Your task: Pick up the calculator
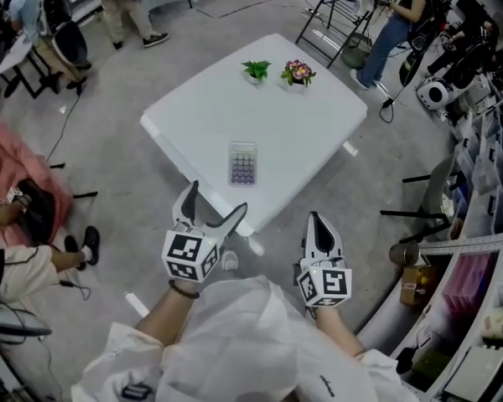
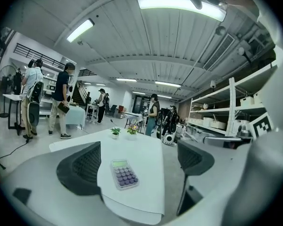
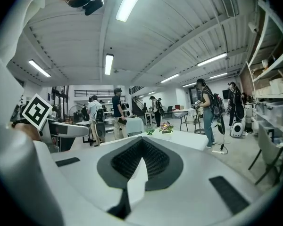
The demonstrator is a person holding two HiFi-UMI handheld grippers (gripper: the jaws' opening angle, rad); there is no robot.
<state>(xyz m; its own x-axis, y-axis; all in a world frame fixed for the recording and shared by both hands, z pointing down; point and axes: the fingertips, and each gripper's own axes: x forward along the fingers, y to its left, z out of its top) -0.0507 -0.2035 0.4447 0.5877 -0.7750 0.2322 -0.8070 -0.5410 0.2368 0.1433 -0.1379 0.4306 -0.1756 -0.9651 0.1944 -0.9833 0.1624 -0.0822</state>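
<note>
**Sleeves, two grippers, calculator ahead**

White sleeves point(image 1: 235, 342) fill the bottom of the head view, and both grippers reach out from them toward the table point(image 1: 293, 124). Neither touches it. On the left gripper point(image 1: 217, 199) the jaws stand wide apart with nothing between them, their tips at the table's near edge. On the right gripper point(image 1: 317, 224) the jaws are pressed together at the tips and hold nothing; it hangs over the floor, short of the table. The calculator point(image 1: 243, 163) lies flat on the table, straight ahead of the left gripper and ahead-left of the right one, apart from both. Beyond it, at the far end, stand a green plant point(image 1: 256, 70) and a flowering plant point(image 1: 298, 73).

The left gripper view frames the calculator between the spread jaws and shows its purple keys and pale green display. In the right gripper view the closed jaws hide the calculator, and only the far table end with both plants shows above them.
</note>
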